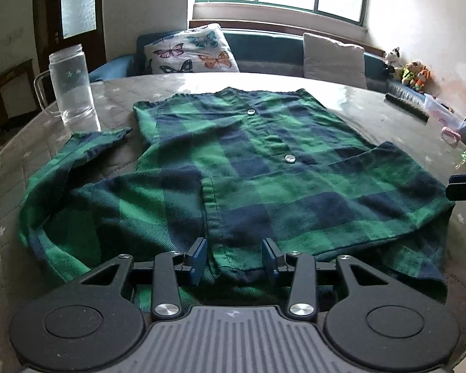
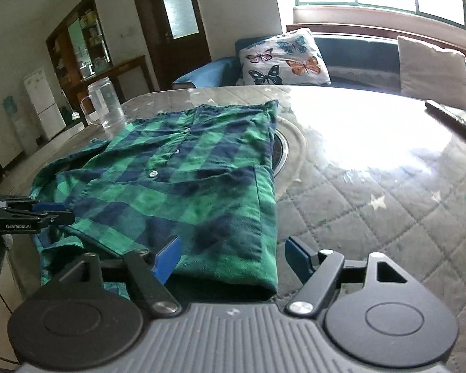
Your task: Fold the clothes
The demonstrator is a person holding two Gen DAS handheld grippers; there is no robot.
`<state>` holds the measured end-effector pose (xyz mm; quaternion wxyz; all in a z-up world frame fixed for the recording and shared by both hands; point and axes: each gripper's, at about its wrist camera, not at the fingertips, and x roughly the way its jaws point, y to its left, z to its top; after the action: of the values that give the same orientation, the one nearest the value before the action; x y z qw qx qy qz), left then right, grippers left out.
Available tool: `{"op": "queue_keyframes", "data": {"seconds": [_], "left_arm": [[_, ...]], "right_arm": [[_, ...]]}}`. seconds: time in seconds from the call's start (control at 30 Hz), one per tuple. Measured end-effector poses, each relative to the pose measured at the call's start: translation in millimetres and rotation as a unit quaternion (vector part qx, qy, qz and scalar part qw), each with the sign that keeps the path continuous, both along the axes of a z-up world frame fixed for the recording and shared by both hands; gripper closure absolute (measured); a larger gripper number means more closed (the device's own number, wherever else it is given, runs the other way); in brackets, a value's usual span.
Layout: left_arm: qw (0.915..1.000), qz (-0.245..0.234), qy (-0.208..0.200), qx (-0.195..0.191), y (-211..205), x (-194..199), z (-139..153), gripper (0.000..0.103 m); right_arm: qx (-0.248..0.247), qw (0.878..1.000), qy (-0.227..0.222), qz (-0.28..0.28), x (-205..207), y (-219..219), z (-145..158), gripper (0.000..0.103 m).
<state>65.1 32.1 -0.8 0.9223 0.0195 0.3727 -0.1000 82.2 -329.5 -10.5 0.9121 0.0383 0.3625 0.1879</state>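
Note:
A green and navy plaid shirt (image 1: 264, 171) (image 2: 186, 186) lies buttoned and front up on the quilted table cover (image 2: 388, 202). One side is folded in to a straight edge, while the other sleeve (image 1: 77, 155) still sprawls outward. My left gripper (image 1: 235, 258) sits low at the shirt's near edge. Its blue pads (image 1: 198, 258) stand apart with a ridge of cloth between them, not visibly pinched. It also shows in the right wrist view as the left gripper (image 2: 46, 211). My right gripper (image 2: 233, 259) is wide open, straddling the folded near corner without touching it. Its tip shows as the right gripper (image 1: 464, 186).
A clear glass jug (image 1: 73, 84) (image 2: 105, 105) stands beyond the loose sleeve. A dark bar-shaped object (image 1: 407, 105) (image 2: 453, 121) and small pink items (image 1: 450, 135) lie at the far right. A round inset (image 2: 281, 152) sits beside the shirt. A sofa with pillows (image 1: 191, 49) backs the table.

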Motion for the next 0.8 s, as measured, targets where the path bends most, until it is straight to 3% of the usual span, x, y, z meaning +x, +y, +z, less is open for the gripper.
{"op": "queue_keyframes", "data": {"seconds": [0.2, 0.23, 0.27, 0.33, 0.43, 0.8], "left_arm": [[0.9999, 0.014, 0.008, 0.0, 0.0, 1.2, -2.6, 0.063], [0.9999, 0.011, 0.007, 0.0, -0.4, 1.0, -2.5, 0.069], [0.9999, 0.01, 0.007, -0.001, -0.4, 1.6, -2.0, 0.083], [0.9998, 0.014, 0.009, -0.007, 1.0, 3.2, -0.2, 0.091], [0.9999, 0.012, -0.01, -0.006, 0.4, 1.6, 13.1, 0.092], [0.9927, 0.008, -0.113, -0.04, 4.4, 7.1, 96.4, 0.093]], "right_arm": [[0.002, 1.0, -0.003, 0.001, -0.8, 0.4, -0.1, 0.027], [0.002, 1.0, -0.003, 0.001, -0.8, 0.0, -0.5, 0.027], [0.002, 1.0, -0.001, -0.001, -1.1, 0.2, -0.8, 0.027], [0.0, 1.0, -0.001, -0.003, -2.4, -0.6, -1.6, 0.026], [-0.006, 1.0, 0.0, -0.001, -7.0, -1.1, -3.4, 0.02], [-0.035, 0.999, -0.001, -0.011, -10.7, -8.2, -15.2, 0.019]]}}
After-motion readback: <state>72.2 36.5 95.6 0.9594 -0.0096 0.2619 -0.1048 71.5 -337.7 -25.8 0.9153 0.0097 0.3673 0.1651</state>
